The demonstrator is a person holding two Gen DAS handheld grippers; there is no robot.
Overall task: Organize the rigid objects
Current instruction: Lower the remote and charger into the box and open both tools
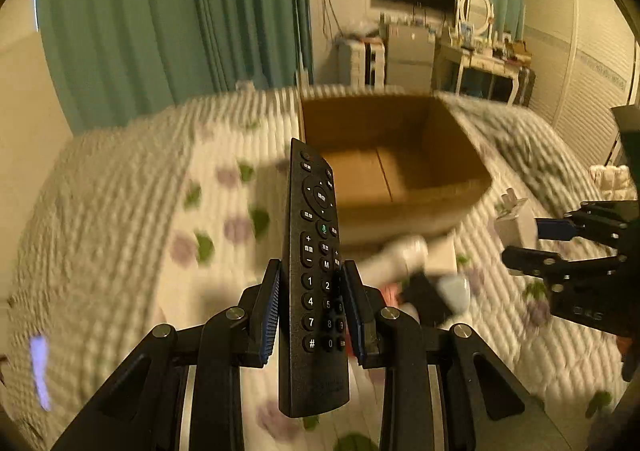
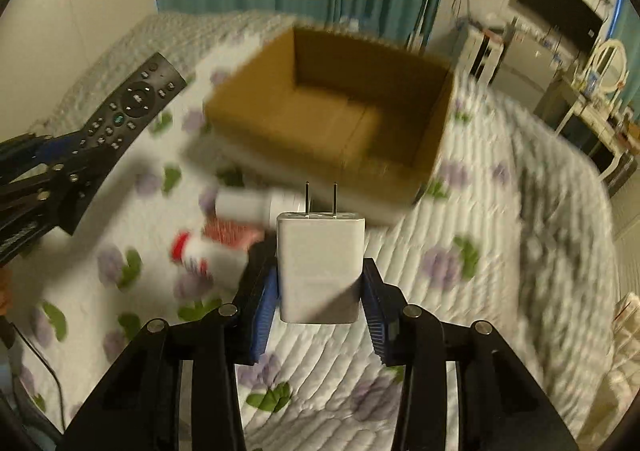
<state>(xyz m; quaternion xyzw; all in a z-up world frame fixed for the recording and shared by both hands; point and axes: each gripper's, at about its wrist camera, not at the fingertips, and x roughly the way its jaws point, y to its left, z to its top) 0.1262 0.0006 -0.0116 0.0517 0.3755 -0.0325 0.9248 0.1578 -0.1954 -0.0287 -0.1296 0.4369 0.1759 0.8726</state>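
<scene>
Ahead of both claws, an open cardboard box (image 2: 332, 119) on a quilted floral bedspread (image 2: 500, 251), bare inside, with a small clutter of white tubes (image 2: 244, 207) and a red-capped bottle (image 2: 192, 251) lying just before its near wall. Behind, teal curtains (image 1: 160, 19) and a dressing table (image 1: 480, 59). Left gripper (image 1: 312, 307) closed on the upright black remote control (image 1: 314, 275); right gripper (image 2: 320, 299) closed on the white charger plug (image 2: 320, 267), prongs toward the box.
</scene>
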